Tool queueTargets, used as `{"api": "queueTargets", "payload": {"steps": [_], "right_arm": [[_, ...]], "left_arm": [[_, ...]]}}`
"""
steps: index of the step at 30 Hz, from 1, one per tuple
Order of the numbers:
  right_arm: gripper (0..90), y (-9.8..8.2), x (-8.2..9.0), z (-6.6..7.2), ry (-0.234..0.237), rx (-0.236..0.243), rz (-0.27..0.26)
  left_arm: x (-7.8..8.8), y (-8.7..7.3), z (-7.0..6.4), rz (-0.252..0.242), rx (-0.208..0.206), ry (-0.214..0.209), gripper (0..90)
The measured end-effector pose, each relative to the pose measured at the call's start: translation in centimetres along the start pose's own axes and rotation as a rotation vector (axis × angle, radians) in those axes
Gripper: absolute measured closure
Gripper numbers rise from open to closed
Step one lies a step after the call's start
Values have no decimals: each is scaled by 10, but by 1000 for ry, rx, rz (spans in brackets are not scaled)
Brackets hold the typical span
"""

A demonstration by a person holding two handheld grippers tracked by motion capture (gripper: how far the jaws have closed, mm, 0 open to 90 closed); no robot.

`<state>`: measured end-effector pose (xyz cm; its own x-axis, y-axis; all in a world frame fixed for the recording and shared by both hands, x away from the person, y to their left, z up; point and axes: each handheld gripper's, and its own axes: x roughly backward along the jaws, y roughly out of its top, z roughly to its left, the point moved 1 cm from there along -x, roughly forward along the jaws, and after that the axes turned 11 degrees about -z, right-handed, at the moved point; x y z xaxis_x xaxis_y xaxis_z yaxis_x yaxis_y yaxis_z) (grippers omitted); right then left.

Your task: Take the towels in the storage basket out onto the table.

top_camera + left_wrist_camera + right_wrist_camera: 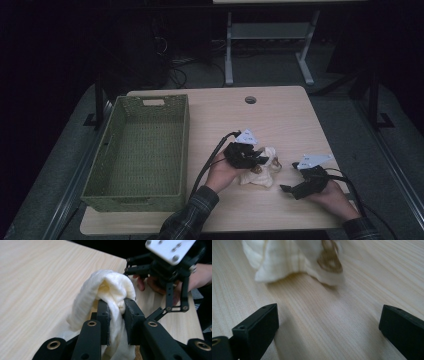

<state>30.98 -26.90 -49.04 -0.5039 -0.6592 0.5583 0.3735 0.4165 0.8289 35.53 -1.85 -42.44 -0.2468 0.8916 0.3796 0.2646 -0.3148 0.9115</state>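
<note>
Plaid-sleeved forearms came in from the bottom edge of the high view, both cut off there. On the person's left, the left gripper (261, 159) had its jaws drawn narrow and pinched on a fold of the cream-white ribbed cloth (260, 173). In the left gripper view the cloth (105, 290) bulged up between and above the two black jaws, and its lower part ran out of the frame at the bottom, so how much of it hung or lay below was hidden. From above, the gripper's body and grey three-cornered plate covered part of the cloth; the rest rested bunched on the pale wood-grain worktop (280, 120), toward its near right part. A brownish mark on the cloth (329, 260) was too blurred to make out.

Just to the right, the right gripper (289, 177) sat low over the worktop (317, 315) with its jaws spread wide and nothing between them, the cloth lying a little beyond their tips. Its outer jaw was cut off by the frame edge.

Farther left stood an olive-green woven rectangular basket (107, 145), well apart from the cloth. Beyond it, a round cable hole (250, 99) marked the far edge. Behind the worktop the room was dark; pale table legs (229, 50) and cables on the floor were barely legible.
</note>
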Motion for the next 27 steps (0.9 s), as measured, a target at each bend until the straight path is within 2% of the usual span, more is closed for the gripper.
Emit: {"api": "queueTargets", "payload": {"steps": [5,8,10,12,13,15,17,21,27], "right_arm": [[23,0,0,0,0,1,0],[24,0,0,0,0,0,1],[23,0,0,0,0,-1,1],[23,0,0,0,0,0,1],[23,0,0,0,0,-1,1],[23,0,0,0,0,0,0],[24,0,0,0,0,0,0],[24,0,0,0,0,0,0],[24,0,0,0,0,0,0]], "left_arm": [[-9,-13,6,32,3,-12,752],[-14,-22,11,68,7,2,738],[-18,-27,13,96,15,19,698],[-18,-28,13,112,11,33,595],[-18,-27,12,105,10,40,524],[-11,-22,11,83,4,52,451],[-4,-17,9,62,0,64,427],[10,-13,7,35,-1,75,431],[25,-15,-1,28,-12,88,514]]}}
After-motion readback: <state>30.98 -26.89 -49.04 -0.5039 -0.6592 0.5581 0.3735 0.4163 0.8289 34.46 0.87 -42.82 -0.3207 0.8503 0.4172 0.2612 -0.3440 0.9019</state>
